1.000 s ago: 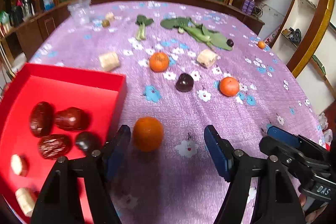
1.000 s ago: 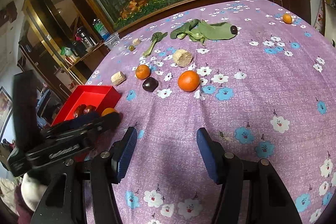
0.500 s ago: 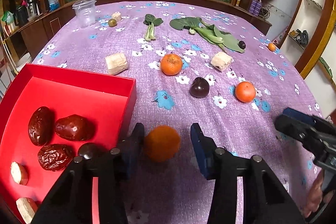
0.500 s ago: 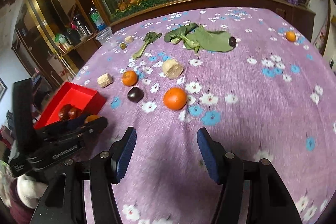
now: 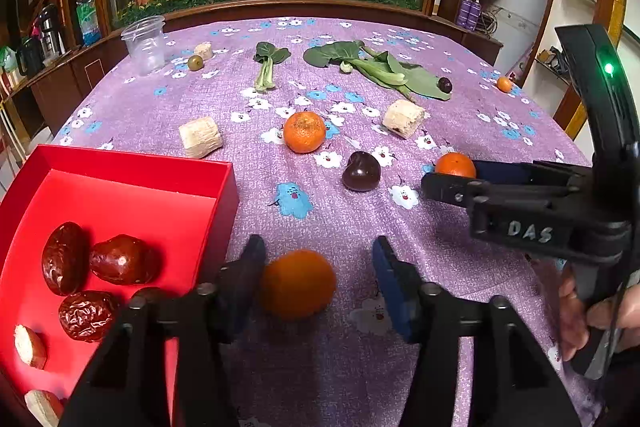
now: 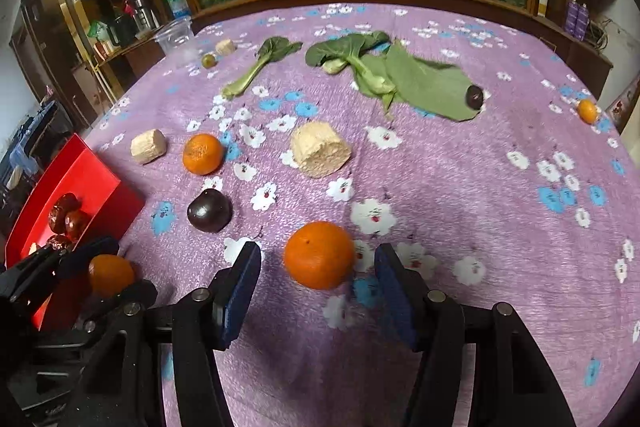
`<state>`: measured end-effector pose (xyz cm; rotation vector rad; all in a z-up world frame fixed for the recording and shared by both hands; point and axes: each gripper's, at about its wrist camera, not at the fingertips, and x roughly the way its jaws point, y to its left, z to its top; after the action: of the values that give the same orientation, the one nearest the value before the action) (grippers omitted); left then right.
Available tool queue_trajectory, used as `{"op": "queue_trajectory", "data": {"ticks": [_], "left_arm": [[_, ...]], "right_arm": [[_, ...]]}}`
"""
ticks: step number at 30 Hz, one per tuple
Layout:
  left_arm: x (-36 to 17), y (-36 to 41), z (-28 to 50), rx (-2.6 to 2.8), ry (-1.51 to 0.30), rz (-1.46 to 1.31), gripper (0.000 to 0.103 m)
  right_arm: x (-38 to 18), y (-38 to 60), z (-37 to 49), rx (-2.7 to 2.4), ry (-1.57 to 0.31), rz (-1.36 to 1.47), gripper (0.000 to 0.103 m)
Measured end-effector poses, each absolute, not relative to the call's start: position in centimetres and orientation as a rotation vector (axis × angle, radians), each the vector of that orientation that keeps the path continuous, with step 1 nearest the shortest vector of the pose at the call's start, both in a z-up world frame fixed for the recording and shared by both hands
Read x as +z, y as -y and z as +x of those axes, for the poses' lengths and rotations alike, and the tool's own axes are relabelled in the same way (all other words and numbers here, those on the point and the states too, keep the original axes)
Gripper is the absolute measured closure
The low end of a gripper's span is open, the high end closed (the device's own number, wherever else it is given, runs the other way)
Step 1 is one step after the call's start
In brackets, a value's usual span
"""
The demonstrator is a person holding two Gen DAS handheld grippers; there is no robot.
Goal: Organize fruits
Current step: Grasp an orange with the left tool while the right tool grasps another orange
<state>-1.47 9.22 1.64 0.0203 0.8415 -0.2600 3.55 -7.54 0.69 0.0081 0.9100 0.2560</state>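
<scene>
An orange sits between the fingers of my left gripper; its left pad touches the fruit, the right pad stands clear, so it is open. This orange shows in the right wrist view too. My right gripper is open around a second orange, also seen in the left wrist view. A third orange, a dark plum and a small far orange lie on the purple cloth. The red tray at left holds several dates.
Pale cut chunks, leafy greens, a small dark fruit, a green fruit and a clear plastic cup lie farther back. The table's edge curves away at the right.
My left gripper narrowed around the near orange, then widened a little. My right gripper moved forward and left, and its fingers now flank the second orange.
</scene>
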Motion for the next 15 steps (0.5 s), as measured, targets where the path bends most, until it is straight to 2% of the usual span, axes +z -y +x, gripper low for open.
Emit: {"op": "queue_trajectory", "data": {"ticks": [1, 3, 5, 15], "left_arm": [[1.6, -9.4, -1.4, -0.258, -0.843, 0.014, 0.066], [1.7, -9.7, -1.4, -0.254, -0.84, -0.003, 0.07], [1.7, -9.7, -1.4, -0.256, -0.838, -0.009, 0.07], [2.8, -9.8, -2.5, -0.305, -0.787, -0.039, 0.071]], "right_arm": [[0.6, 7.2, 3.5, 0.25, -0.907, -0.012, 0.041], [0.6, 6.7, 3.3, 0.232, -0.9, -0.054, 0.047], [0.6, 6.5, 3.2, 0.213, -0.895, -0.087, 0.066], [3.7, 6.0, -0.6, 0.251, -0.844, -0.072, 0.067]]}}
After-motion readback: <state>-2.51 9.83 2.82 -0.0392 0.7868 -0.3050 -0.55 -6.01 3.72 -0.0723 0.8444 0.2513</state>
